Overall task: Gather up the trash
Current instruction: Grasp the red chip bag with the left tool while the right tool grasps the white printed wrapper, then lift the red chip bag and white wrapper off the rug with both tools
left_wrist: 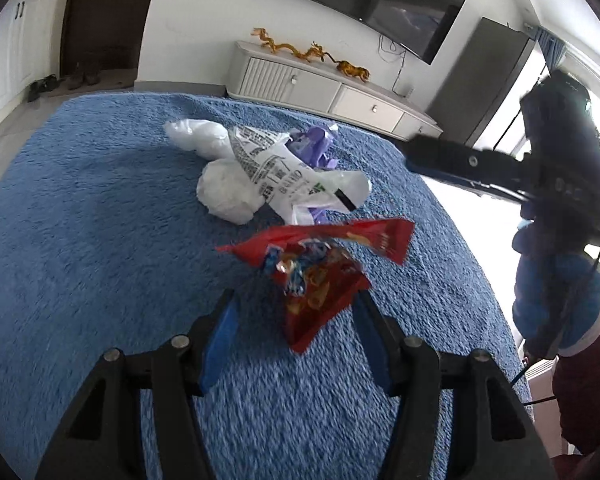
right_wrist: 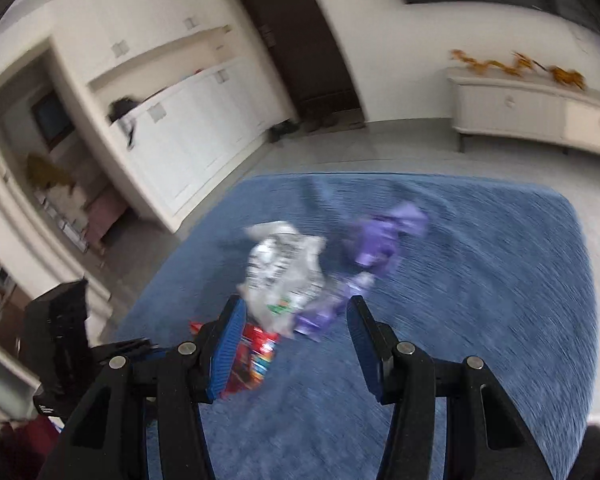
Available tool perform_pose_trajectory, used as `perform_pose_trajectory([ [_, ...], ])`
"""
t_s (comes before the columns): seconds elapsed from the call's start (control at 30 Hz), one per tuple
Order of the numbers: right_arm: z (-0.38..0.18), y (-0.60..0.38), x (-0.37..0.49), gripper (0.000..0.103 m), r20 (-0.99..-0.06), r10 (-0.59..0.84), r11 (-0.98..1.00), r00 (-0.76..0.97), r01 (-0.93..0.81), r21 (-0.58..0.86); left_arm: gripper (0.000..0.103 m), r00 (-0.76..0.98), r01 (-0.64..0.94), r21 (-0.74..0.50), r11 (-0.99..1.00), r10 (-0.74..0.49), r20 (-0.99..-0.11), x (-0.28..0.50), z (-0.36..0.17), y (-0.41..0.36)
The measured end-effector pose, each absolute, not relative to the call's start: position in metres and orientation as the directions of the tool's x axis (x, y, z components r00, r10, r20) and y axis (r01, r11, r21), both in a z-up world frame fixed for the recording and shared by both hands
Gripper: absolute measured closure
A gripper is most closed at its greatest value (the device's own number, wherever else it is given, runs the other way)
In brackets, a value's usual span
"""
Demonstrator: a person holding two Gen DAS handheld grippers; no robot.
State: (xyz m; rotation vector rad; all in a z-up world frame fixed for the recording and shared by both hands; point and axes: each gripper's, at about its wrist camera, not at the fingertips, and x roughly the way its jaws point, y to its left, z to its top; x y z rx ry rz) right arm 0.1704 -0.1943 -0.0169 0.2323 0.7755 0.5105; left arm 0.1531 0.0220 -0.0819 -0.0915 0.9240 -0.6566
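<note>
Left gripper (left_wrist: 294,316): your jaws released, red snack wrapper (left_wrist: 316,268) between them, unpressed;
Right gripper (right_wrist: 296,320): released, above printed white bag (right_wrist: 284,268), mid-rug (right_wrist: 480,280).

Both views taken from wrists, angled down, close over rug (left_wrist: 80,200). Shared: rug, bags (left_wrist: 260,168), wrapper (right_wrist: 254,354), sideboard (right_wrist: 520,116).
</note>
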Motion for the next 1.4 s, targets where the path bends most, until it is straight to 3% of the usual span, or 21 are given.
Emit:
perform_pose_trajectory([
  [0.17,-0.015,-0.15,0.2,0.053,-0.662,0.527,0.84,0.533,-0.447,0.308,0.047,0.367,0.49,-0.41,0.769,-0.609,-0.703,0.175,-0.092,0.017],
  [0.27,-0.026,-0.13,0.218,0.062,-0.712,0.518,0.831,0.474,-0.477,0.287,0.05,0.349,0.492,-0.427,0.759,-0.621,-0.702,0.183,-0.097,0.011],
  [0.3,-0.031,-0.125,0.223,0.065,-0.729,0.506,0.834,0.461,-0.477,0.278,0.055,0.349,0.496,-0.426,0.757,-0.623,-0.7,0.184,-0.097,0.01],
  [0.37,-0.041,-0.119,0.227,0.077,-0.759,0.484,0.839,0.435,-0.477,0.261,0.082,0.329,0.498,-0.442,0.746,-0.634,-0.7,0.186,-0.1,0.007],
  [0.47,-0.051,-0.119,0.227,0.088,-0.789,0.45,0.851,0.417,-0.469,0.238,0.096,0.343,0.515,-0.421,0.747,-0.63,-0.697,0.181,-0.098,0.004],
  [0.7,-0.029,-0.149,0.196,0.098,-0.712,0.508,0.847,0.485,-0.434,0.308,0.099,0.389,0.506,-0.386,0.771,-0.603,-0.696,0.153,-0.082,0.003],
  [1.1,0.047,-0.21,0.099,0.099,-0.56,0.535,0.845,0.633,-0.405,0.349,0.099,0.487,0.459,-0.35,0.817,-0.561,-0.67,0.083,-0.025,0.027],
  [1.4,0.041,-0.22,0.051,0.097,-0.589,0.541,0.841,0.6,-0.395,0.37,0.099,0.544,0.432,-0.336,0.837,-0.539,-0.643,0.045,-0.003,0.036],
])
